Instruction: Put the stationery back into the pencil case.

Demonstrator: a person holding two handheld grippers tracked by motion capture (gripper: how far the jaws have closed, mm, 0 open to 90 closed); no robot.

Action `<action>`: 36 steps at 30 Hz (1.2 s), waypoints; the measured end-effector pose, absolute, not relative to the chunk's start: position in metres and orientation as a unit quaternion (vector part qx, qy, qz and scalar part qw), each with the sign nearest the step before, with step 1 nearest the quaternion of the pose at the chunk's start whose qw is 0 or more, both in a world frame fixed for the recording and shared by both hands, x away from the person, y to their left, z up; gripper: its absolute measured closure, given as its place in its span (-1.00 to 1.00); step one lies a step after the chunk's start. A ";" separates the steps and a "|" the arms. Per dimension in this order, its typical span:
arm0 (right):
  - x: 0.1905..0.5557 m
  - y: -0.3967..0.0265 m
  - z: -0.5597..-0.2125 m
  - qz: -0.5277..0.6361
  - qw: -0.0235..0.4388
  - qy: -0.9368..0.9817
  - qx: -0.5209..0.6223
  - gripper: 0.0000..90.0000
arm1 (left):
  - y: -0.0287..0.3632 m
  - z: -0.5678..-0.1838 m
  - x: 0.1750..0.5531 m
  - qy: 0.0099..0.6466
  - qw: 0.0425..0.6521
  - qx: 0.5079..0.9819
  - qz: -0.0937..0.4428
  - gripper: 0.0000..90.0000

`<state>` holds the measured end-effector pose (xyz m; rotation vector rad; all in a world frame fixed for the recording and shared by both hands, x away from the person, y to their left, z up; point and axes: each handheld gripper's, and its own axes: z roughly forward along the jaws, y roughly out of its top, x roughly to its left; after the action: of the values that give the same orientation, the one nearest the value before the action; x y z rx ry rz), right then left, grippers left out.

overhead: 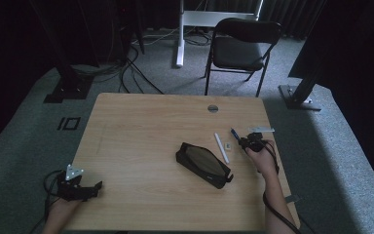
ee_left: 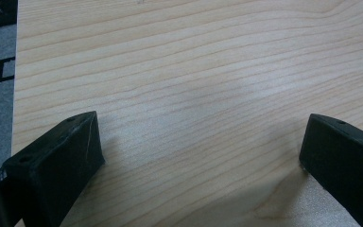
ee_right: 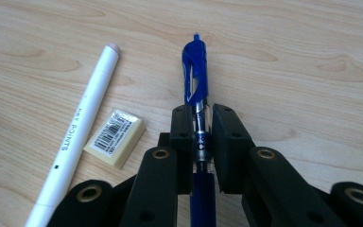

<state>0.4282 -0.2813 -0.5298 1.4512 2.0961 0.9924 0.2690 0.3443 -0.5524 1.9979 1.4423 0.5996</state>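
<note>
Jaws of the right gripper (ee_right: 202,142) are clamping a blue plastic click pen (ee_right: 196,75); lifting crookedly risks it slipping out.

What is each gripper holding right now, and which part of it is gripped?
The right gripper is shut on the blue pen, clamping its barrel just below the clip. The left gripper holds nothing; its jaws stand open over bare table.

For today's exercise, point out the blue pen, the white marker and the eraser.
blue pen (ee_right: 196,71), right gripper view, on its clip.
white marker (ee_right: 82,116), right gripper view, mid-barrel.
eraser (ee_right: 115,137), right gripper view, on its barcode label.
</note>
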 end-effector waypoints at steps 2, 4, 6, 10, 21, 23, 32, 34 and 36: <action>0.427 -0.282 -0.526 0.358 0.201 0.749 0.520 0.77 | 0.344 -0.552 0.269 0.543 0.298 0.752 0.226 -0.99; 0.425 -0.283 -0.521 0.359 0.207 0.750 0.516 0.76 | 0.344 -0.552 0.269 0.543 0.298 0.752 0.226 -0.99; 0.424 -0.283 -0.518 0.363 0.207 0.748 0.515 0.77 | 0.344 -0.552 0.269 0.543 0.298 0.752 0.226 -0.99; 0.423 -0.285 -0.512 0.362 0.206 0.747 0.518 0.77 | 0.344 -0.552 0.269 0.543 0.298 0.752 0.226 -0.99; 0.416 -0.282 -0.496 0.370 0.197 0.746 0.517 0.76 | 0.344 -0.552 0.269 0.543 0.298 0.752 0.226 -0.99; 0.414 -0.281 -0.493 0.375 0.195 0.745 0.517 0.76 | 0.344 -0.552 0.269 0.543 0.298 0.752 0.226 -0.99; 0.408 -0.274 -0.476 0.388 0.200 0.749 0.499 0.77 | 0.344 -0.552 0.269 0.543 0.298 0.752 0.226 -0.99; 0.406 -0.272 -0.473 0.394 0.199 0.748 0.496 0.77 | 0.344 -0.552 0.269 0.543 0.298 0.752 0.226 -0.99; 0.404 -0.270 -0.470 0.395 0.202 0.750 0.490 0.77 | 0.344 -0.552 0.269 0.543 0.298 0.752 0.226 -0.99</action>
<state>0.4037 -0.2698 -0.4705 1.3684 2.0949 1.1043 0.2690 0.3443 -0.5524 1.9977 1.4424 0.5995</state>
